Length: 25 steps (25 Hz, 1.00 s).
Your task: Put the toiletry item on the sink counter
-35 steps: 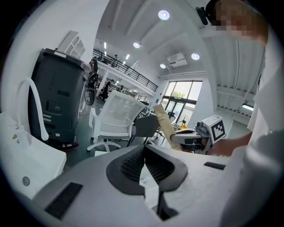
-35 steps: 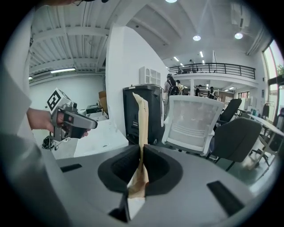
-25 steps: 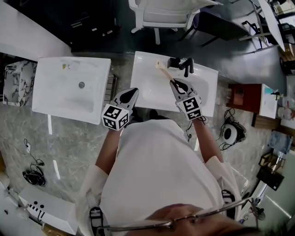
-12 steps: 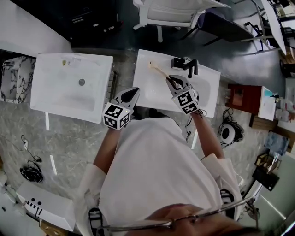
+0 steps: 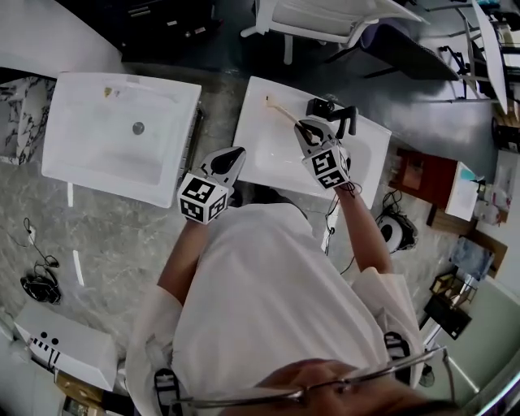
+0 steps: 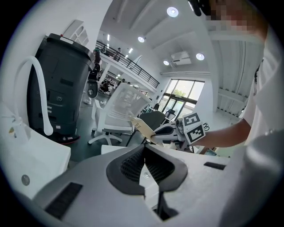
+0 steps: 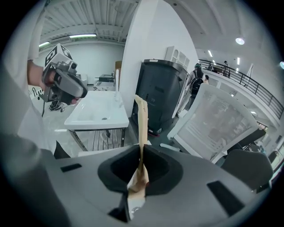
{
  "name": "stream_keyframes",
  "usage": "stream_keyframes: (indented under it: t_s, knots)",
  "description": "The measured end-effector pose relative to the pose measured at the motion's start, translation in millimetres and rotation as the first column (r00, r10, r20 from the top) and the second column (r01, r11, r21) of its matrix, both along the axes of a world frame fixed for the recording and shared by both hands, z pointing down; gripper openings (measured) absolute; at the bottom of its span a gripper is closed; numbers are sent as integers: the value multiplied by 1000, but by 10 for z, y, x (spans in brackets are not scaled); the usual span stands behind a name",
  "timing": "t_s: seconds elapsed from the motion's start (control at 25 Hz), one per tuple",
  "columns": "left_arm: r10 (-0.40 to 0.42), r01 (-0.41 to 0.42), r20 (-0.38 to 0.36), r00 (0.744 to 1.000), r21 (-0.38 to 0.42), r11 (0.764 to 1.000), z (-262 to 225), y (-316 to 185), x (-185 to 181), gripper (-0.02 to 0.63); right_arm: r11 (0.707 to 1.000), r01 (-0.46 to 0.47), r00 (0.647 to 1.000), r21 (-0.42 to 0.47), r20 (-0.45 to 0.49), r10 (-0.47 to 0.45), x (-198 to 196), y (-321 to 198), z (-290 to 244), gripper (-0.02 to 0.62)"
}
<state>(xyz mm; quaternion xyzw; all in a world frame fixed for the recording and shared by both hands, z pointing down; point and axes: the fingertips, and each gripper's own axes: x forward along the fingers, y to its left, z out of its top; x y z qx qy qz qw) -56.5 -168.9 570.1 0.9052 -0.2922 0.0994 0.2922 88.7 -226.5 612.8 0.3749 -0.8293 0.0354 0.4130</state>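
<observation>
The toiletry item (image 5: 281, 110) is a long, flat tan sleeve. My right gripper (image 5: 302, 128) is shut on its lower end and holds it above the right-hand white sink (image 5: 262, 156), near the black faucet (image 5: 332, 113). In the right gripper view the item (image 7: 141, 122) rises upright from between the pads of the right gripper (image 7: 142, 156). My left gripper (image 5: 235, 153) hovers at that sink's front left corner. Its jaws (image 6: 144, 153) are shut with nothing between them. From the left gripper view the item (image 6: 142, 127) shows tilted ahead.
A second white sink (image 5: 114, 138) stands to the left, with a gap between the two. A white chair (image 5: 325, 24) and a dark cabinet (image 7: 162, 95) are beyond the sinks. A red box (image 5: 422, 179) sits to the right. The floor is grey marble.
My right gripper has carried the item a little farther over the sink, toward the faucet. The left gripper has hardly moved.
</observation>
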Motion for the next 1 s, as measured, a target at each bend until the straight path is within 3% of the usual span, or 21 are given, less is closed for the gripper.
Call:
stream_keyframes:
  t_s: [0.4,1.0]
  knots:
    - [0,0,4,1000,-43,999,193,-18,-67,5,1000,15,997,-18,-74,-16,46,-327,519,37]
    - [-21,22,9,1000,-96,995,505,-35,-20,5,993,114,968,3,-226,-110,97,-712,1240,37]
